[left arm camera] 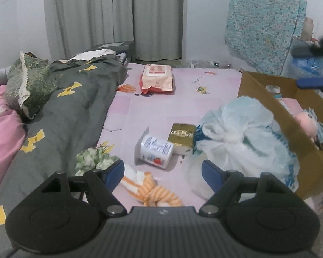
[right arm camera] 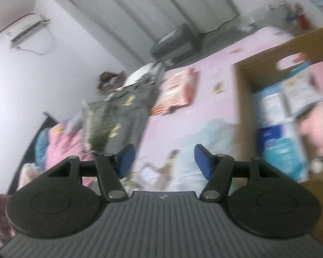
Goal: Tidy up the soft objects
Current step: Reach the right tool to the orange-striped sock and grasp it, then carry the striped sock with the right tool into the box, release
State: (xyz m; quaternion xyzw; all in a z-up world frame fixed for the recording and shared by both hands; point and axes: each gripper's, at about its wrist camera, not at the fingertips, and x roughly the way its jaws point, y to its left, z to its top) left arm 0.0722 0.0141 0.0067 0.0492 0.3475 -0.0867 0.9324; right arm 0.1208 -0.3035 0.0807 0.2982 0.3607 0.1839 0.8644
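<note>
orange striped soft toy (left arm camera: 152, 190) is seen lying on pink bedsheet (left arm camera: 152, 107) just below left gripper (left arm camera: 162, 172), jaws wide and empty; right gripper (right arm camera: 163, 161) is likewise spread, nothing held.

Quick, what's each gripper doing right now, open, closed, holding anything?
Left gripper: open, empty, above the orange striped cloth on the bed.
Right gripper: open, nothing between its pads; the view is blurred.

Dim, flat indoor light, soft shadows. Left wrist view fairly sharp, fisheye bending at edges. Right wrist view tilted, heavily motion-blurred.
</note>
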